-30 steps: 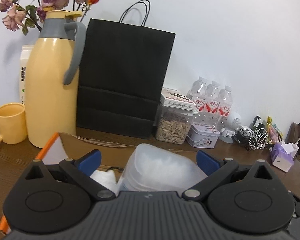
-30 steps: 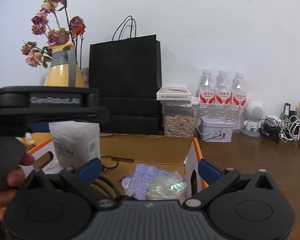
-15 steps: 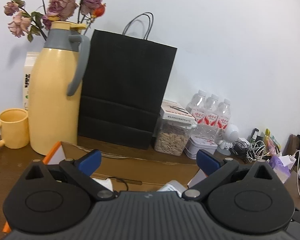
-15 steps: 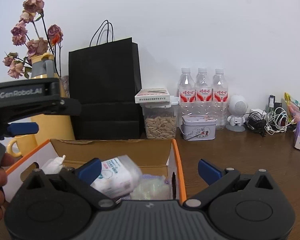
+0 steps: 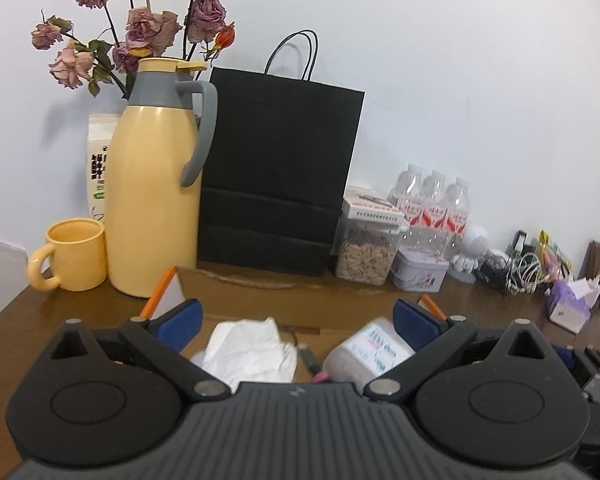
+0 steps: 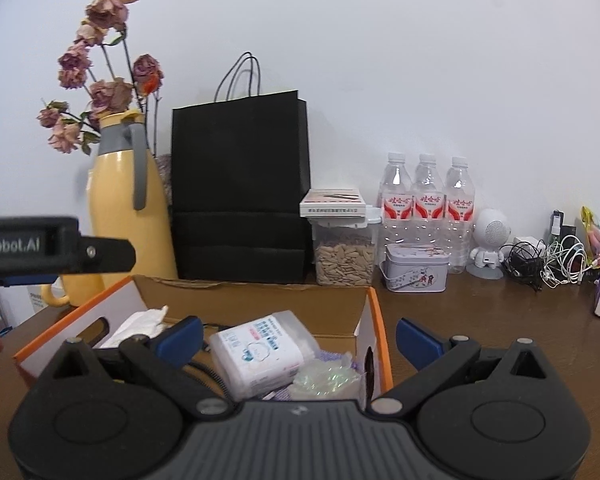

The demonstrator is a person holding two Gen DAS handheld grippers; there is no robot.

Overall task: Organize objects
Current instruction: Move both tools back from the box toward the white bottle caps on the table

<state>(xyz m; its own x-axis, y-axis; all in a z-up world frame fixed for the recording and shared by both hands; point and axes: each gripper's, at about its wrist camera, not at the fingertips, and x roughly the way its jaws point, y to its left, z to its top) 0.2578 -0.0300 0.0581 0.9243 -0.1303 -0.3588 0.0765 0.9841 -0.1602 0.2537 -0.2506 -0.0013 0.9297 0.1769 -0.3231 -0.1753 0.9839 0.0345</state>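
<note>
An open cardboard box with orange edges (image 6: pixel 374 320) stands on the wooden table. Inside lie a clear plastic cotton-swab container (image 6: pixel 262 350), a crumpled white tissue (image 6: pixel 138 322), a black cable, a purple cloth and a shiny wrapper (image 6: pixel 326 380). In the left wrist view the container (image 5: pixel 370 354) and tissue (image 5: pixel 252 350) lie below my left gripper (image 5: pixel 296 320), which is open and empty above the box. My right gripper (image 6: pixel 298 334) is open and empty over the box's right side. The left gripper also shows in the right wrist view (image 6: pixel 52 252).
Behind the box stand a yellow thermos jug (image 5: pixel 154 208) with dried roses, a yellow mug (image 5: pixel 74 260), a black paper bag (image 5: pixel 280 172), a seed jar (image 5: pixel 366 252), a tin (image 5: pixel 420 274), three water bottles (image 6: pixel 426 208), cables (image 6: pixel 548 260) and a tissue pack (image 5: pixel 570 304).
My left gripper opened and let the plastic container drop into the box, then rose. The container now lies on its side inside. My right gripper drew back to the right.
</note>
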